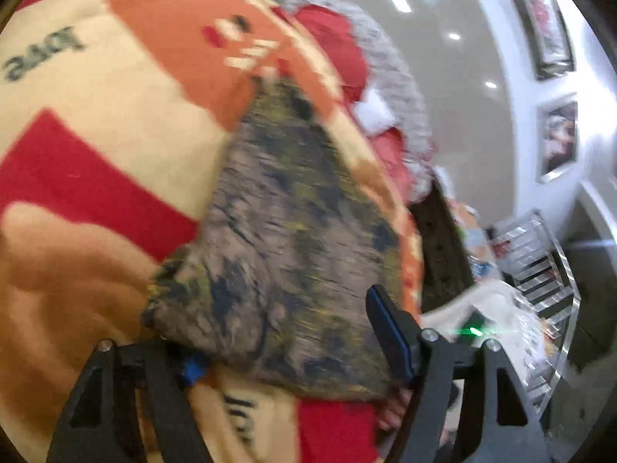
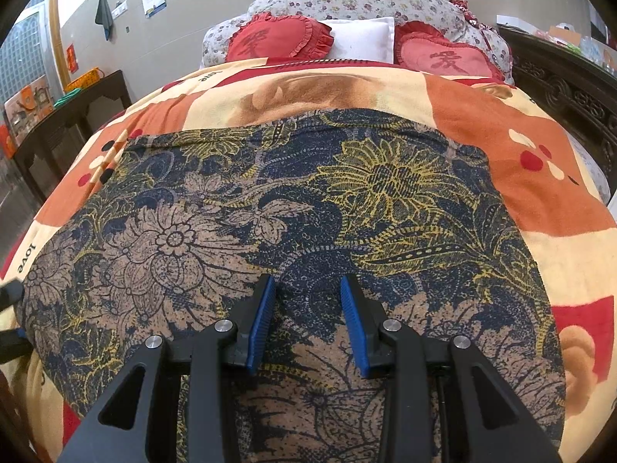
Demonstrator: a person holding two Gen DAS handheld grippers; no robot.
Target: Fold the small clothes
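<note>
A floral garment in navy, tan and yellow [image 2: 293, 231] lies spread flat on the patterned bed blanket [image 2: 540, 177]. My right gripper [image 2: 308, 289] is open, its blue pads apart just above the garment's near edge, holding nothing. In the blurred left wrist view the same garment [image 1: 293, 239] lies between the fingers of my left gripper [image 1: 285, 347]. The jaws stand wide apart; the right blue pad [image 1: 389, 332] shows, the left one is mostly hidden under the cloth. The left gripper's black tip also shows at the right wrist view's left edge [image 2: 11, 293].
Red heart cushions [image 2: 277, 38], a white pillow [image 2: 362, 38] and a floral headboard [image 2: 347, 0] stand at the bed's far end. A dark side table [image 2: 77, 108] stands left of the bed. A carved dark bed frame [image 2: 559, 85] runs along the right.
</note>
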